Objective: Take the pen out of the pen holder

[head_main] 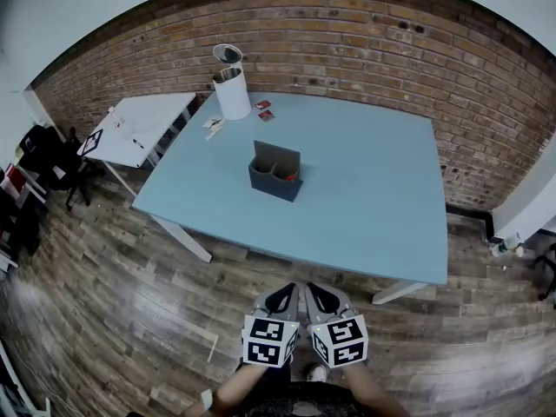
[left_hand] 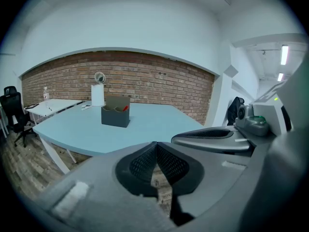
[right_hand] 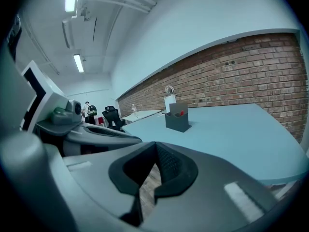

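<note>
Counting from the head view, I have two grippers, one pen holder, one pen that I can make out, and two tables. The left gripper (head_main: 280, 300) and the right gripper (head_main: 323, 299) hang side by side just off the near edge of the blue table (head_main: 373, 207), over the floor and well apart from the holder. In each gripper's own view the two jaws meet at the tips with nothing between them, so both are closed and empty.

The pen holder (head_main: 275, 174) is a dark grey box with a taller back panel. It stands upright near the middle of the blue table. A single red tip, the pen (head_main: 291, 177), pokes out of its right side. I cannot tell the number of compartments for sure.

Farther back, near the far left corner, stands one white cylinder (head_main: 232, 87) with a round lid tipped up. Just beside it lie two small red items (head_main: 264, 109) and some white scraps.

The second table (head_main: 143, 124) is white and sits to the left. Black chairs (head_main: 50, 159) stand beyond it. A brick wall (head_main: 365, 33) runs behind both tables, and the wood-plank floor (head_main: 130, 302) is glossy.
</note>
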Action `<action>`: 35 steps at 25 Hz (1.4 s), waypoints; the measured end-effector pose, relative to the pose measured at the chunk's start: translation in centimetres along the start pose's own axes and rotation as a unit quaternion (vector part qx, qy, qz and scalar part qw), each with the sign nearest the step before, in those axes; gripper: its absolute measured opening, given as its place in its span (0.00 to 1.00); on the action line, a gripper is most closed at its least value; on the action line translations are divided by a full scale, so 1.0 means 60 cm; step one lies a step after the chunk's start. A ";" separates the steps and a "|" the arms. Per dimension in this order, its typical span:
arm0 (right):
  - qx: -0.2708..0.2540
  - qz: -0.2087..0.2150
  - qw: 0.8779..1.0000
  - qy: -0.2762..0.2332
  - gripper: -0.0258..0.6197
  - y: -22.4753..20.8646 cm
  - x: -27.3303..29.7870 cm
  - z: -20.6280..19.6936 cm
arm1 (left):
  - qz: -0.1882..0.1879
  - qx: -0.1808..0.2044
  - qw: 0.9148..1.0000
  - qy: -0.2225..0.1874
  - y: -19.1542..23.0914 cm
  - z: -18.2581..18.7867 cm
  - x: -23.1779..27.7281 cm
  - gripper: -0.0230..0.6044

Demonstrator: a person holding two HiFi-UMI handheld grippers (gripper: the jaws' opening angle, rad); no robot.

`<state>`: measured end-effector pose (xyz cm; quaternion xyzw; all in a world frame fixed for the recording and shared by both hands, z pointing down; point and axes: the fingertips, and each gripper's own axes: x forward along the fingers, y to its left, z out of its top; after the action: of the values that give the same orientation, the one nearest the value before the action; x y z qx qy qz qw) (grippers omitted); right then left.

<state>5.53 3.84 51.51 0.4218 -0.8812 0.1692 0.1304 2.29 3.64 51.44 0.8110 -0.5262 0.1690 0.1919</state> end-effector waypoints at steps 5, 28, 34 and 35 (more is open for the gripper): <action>0.001 0.000 1.000 0.004 0.04 -0.009 0.051 0.019 | -0.005 0.000 1.000 0.005 0.039 0.019 0.031 0.03; 0.016 -0.061 0.998 0.006 0.04 -0.066 0.176 0.087 | -0.066 0.018 0.998 0.015 0.136 0.099 0.126 0.03; 0.010 -0.077 0.997 -0.001 0.04 -0.078 0.203 0.116 | -0.070 0.015 0.997 0.011 0.167 0.113 0.131 0.03; 0.009 -0.079 0.997 -0.003 0.04 -0.079 0.209 0.121 | -0.070 0.015 0.997 0.011 0.174 0.114 0.132 0.03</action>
<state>0.95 -10.67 50.48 0.4920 -0.8437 0.1650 0.1374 -3.71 -9.81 50.66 0.8466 -0.4638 0.1714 0.1969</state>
